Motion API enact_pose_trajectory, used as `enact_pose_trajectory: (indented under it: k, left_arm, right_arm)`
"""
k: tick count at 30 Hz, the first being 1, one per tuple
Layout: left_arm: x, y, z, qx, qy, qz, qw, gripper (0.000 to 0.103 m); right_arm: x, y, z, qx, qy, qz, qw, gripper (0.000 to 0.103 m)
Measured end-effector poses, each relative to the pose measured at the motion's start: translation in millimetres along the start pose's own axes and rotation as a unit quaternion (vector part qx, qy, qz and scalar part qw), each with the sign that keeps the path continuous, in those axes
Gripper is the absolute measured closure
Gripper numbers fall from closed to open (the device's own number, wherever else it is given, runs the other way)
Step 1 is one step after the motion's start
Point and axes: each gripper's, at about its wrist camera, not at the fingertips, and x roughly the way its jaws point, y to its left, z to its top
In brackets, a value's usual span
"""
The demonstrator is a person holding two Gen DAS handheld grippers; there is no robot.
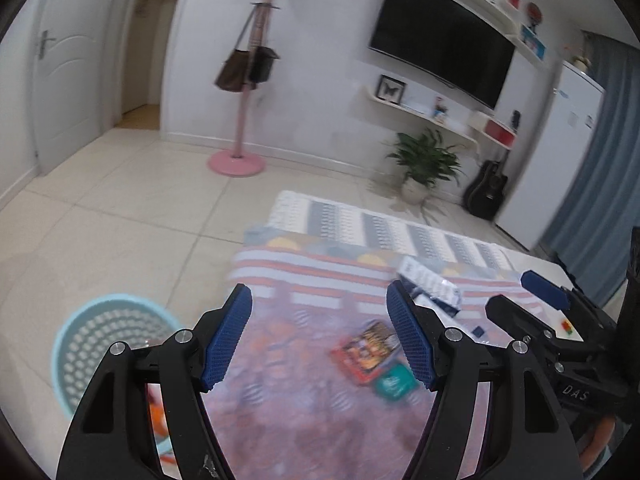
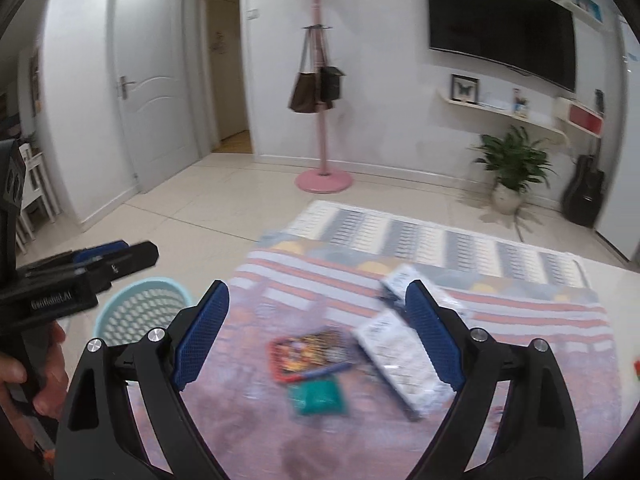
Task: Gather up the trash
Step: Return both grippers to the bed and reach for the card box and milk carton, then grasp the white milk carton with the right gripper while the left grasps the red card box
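Note:
Trash lies on a patterned rug (image 2: 520, 320): a red and orange wrapper (image 2: 308, 354), a green packet (image 2: 318, 398) below it, and white and blue wrappers (image 2: 400, 356) to its right. The same wrapper (image 1: 366, 350), green packet (image 1: 394, 384) and white wrappers (image 1: 430, 284) show in the left wrist view. A light blue perforated basket (image 1: 108, 344) stands on the floor left of the rug, also in the right wrist view (image 2: 142, 312). My left gripper (image 1: 320, 336) is open and empty above the rug. My right gripper (image 2: 318, 332) is open and empty above the trash.
A pink coat stand (image 2: 324, 176) with hanging bags is beyond the rug. A potted plant (image 2: 510, 176) and a black guitar (image 2: 584, 192) are against the far wall under a TV (image 2: 500, 24). A white door (image 2: 150, 92) is at left. Something orange (image 1: 158, 416) lies in the basket.

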Motion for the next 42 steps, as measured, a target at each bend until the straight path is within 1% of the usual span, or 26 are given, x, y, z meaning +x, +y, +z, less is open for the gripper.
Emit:
enact_pose_trajectory:
  k: [1,4,5,6,8,11,15,20,24,25,28,29,32,36,39,42]
  left_arm:
    - [7,-5,0,0.004,0.003,-0.002,1.0000,0.035]
    - [33,-18,0,0.016,0.024,-0.033,0.9990,0.035]
    - [46,-22,-1,0.018,0.041,-0.051,0.9977,0.035]
    - [61,-26,-4,0.023,0.055,-0.056,0.9966,0.035]
    - [87,-32,-13,0.041,0.082,-0.050,0.9945,0.035]
    - [123,-34,-28,0.052,0.125,-0.054,0.9894,0.035]
    - [149,-33,-45,0.073,0.155,-0.048,0.9841,0.035]
    - [166,-31,-63,0.087,0.181,-0.052,0.9782,0.035]
    - [173,-34,-76,0.107,0.206,-0.055,0.9711,0.035]
    - [175,-36,-79,0.113,0.211,-0.053,0.9694,0.033]
    - [175,-37,-83,0.112,0.227,-0.069,0.9650,0.032]
    - [176,-39,-84,0.119,0.229,-0.067,0.9638,0.032]
    - [175,-46,-87,0.136,0.234,-0.063,0.9605,0.027]
    - [177,-49,-86,0.142,0.234,-0.062,0.9599,0.027]
    - [180,-53,-88,0.151,0.232,-0.050,0.9595,0.028]
    - [180,-58,-89,0.165,0.227,-0.036,0.9592,0.033]
  right_arm:
    - [0,-8,-2,0.000,0.001,-0.006,1.000,0.030]
    - [6,-37,-13,0.014,0.014,-0.024,1.000,0.030]
    - [8,-44,-16,0.019,0.018,-0.026,0.999,0.030]
    - [12,-53,-20,0.024,0.025,-0.027,0.999,0.030]
    - [23,-64,-29,0.027,0.039,-0.031,0.998,0.030]
    - [41,-73,-42,0.025,0.059,-0.039,0.997,0.030]
    - [60,-82,-54,0.030,0.079,-0.038,0.996,0.030]
    - [80,-89,-64,0.035,0.099,-0.030,0.994,0.030]
    - [94,-90,-70,0.032,0.119,-0.029,0.992,0.030]
    - [97,-90,-72,0.031,0.123,-0.030,0.991,0.030]
    - [106,-92,-78,0.031,0.138,-0.029,0.989,0.029]
    - [109,-93,-80,0.032,0.145,-0.028,0.988,0.029]
    - [114,-97,-85,0.037,0.157,-0.021,0.987,0.029]
    - [116,-96,-88,0.043,0.165,-0.008,0.985,0.029]
    - [117,-91,-88,0.036,0.169,-0.006,0.985,0.029]
    - [118,-86,-88,0.029,0.173,-0.005,0.985,0.029]
